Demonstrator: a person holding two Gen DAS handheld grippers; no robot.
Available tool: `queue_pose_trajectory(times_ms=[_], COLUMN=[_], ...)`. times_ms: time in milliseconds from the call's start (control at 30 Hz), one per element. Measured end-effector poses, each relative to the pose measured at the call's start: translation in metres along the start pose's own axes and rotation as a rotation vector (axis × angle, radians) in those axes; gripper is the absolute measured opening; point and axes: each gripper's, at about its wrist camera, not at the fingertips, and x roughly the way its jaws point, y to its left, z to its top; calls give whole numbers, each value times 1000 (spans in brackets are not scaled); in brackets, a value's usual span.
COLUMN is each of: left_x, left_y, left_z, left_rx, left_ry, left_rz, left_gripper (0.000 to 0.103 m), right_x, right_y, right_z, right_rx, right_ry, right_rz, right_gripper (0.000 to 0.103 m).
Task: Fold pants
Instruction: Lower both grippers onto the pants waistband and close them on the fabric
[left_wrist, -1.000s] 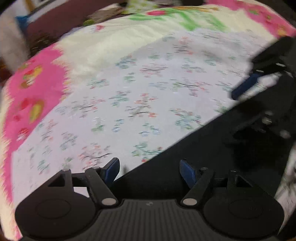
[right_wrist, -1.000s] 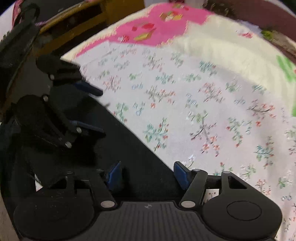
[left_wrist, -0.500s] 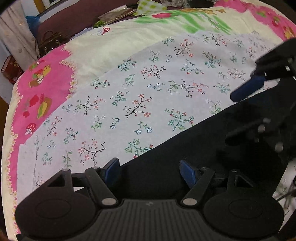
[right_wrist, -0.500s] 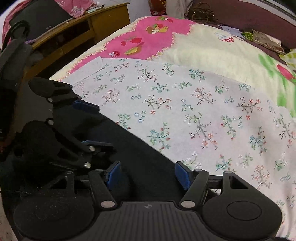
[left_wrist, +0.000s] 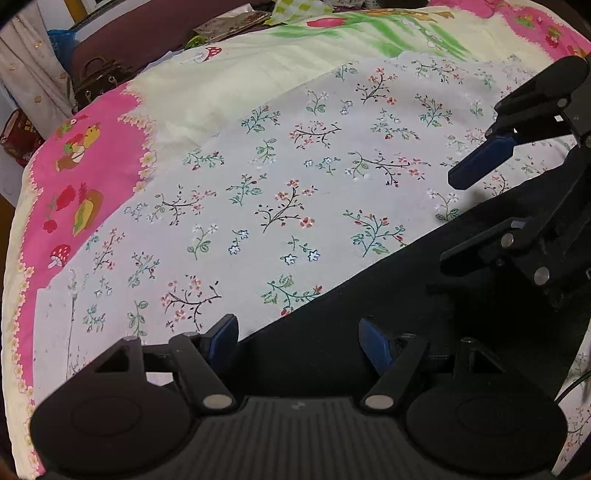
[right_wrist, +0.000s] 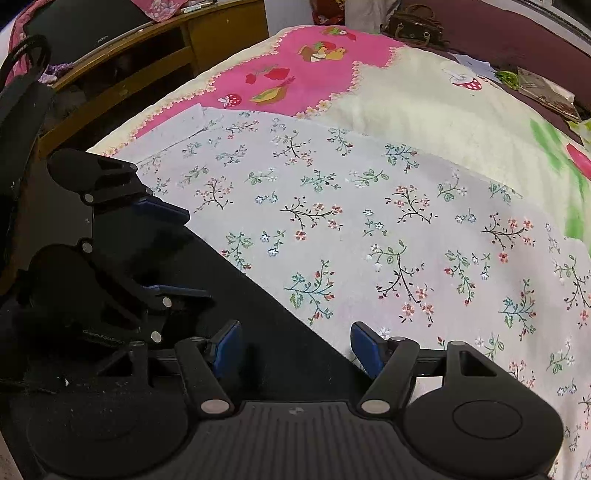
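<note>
Pants (left_wrist: 369, 317), black, are spread flat on a floral sheet (left_wrist: 280, 184), their straight edge running diagonally across it. The left gripper (left_wrist: 297, 341) is held over that edge with its blue pads well apart and nothing clamped between them. The right gripper (right_wrist: 295, 343) is held just beside it over the same edge, jaws likewise parted and gripping nothing. The sheet is laid over a pink and cream blanket (right_wrist: 424, 107). A brown bag (right_wrist: 413, 22) is seen beyond the bed.
</note>
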Motion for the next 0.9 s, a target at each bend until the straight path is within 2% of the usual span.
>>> queue_pose_trajectory(times_ms=[200, 367, 433, 533, 733, 867, 900], left_x=[5, 10, 16, 27, 41, 41, 42], left_y=[3, 9, 13, 21, 40, 36, 35], left_z=[4, 3, 2, -1, -2, -4, -3], left_rx=[30, 102, 140, 180, 149, 208, 216], left_ry=[1, -11, 2, 34, 88, 100, 102], left_rz=[-12, -75, -91, -98, -174, -183, -183], left_gripper=[81, 82, 88, 88, 88, 88, 88], right_x=[5, 14, 19, 26, 33, 29, 29], right_y=[-10, -17, -20, -25, -37, -34, -34], right_z=[1, -3, -6, -12, -20, -24, -25], right_rx=[-3, -30, -28, -30, -15, -43, -49], right_ry=[19, 64, 86, 110, 157, 180, 188], right_rz=[-9, -5, 9, 18, 55, 79, 80], right_gripper=[58, 58, 58, 57, 55, 49, 42])
